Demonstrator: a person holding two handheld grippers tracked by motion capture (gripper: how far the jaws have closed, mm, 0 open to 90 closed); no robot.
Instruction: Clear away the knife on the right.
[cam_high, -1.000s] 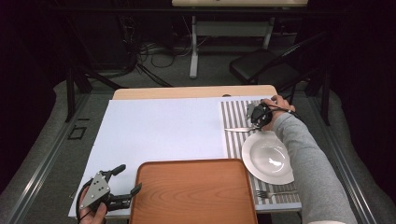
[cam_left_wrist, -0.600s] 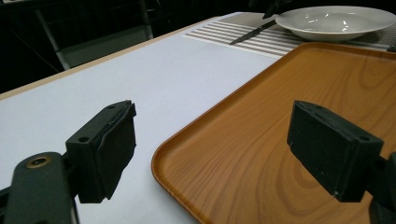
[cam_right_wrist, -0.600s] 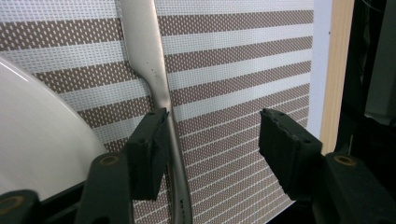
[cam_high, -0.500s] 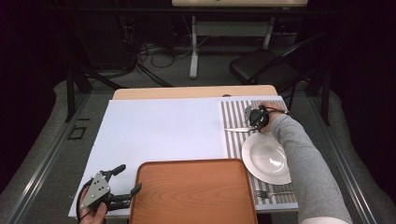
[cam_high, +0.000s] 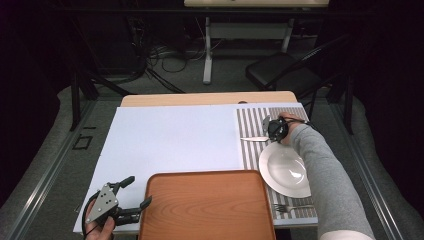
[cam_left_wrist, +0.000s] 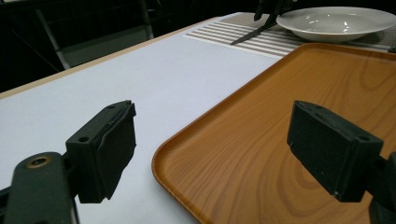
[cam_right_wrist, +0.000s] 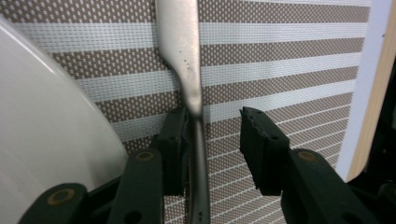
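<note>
Fingers of the right gripper (cam_right_wrist: 212, 151) have just been closing, and the knife (cam_right_wrist: 184, 60) now stands between them: its handle lies against the left pad, while the right pad is apart from it, so nothing is clamped yet. This knife rests on the striped placemat (cam_high: 252, 125), just beside the white plate (cam_high: 285, 170). Compared with a second ago, the plate seems slightly nearer the wooden tray (cam_high: 205, 205), though I cannot be sure. Left gripper (cam_high: 125, 197) waits open beside the tray.
</note>
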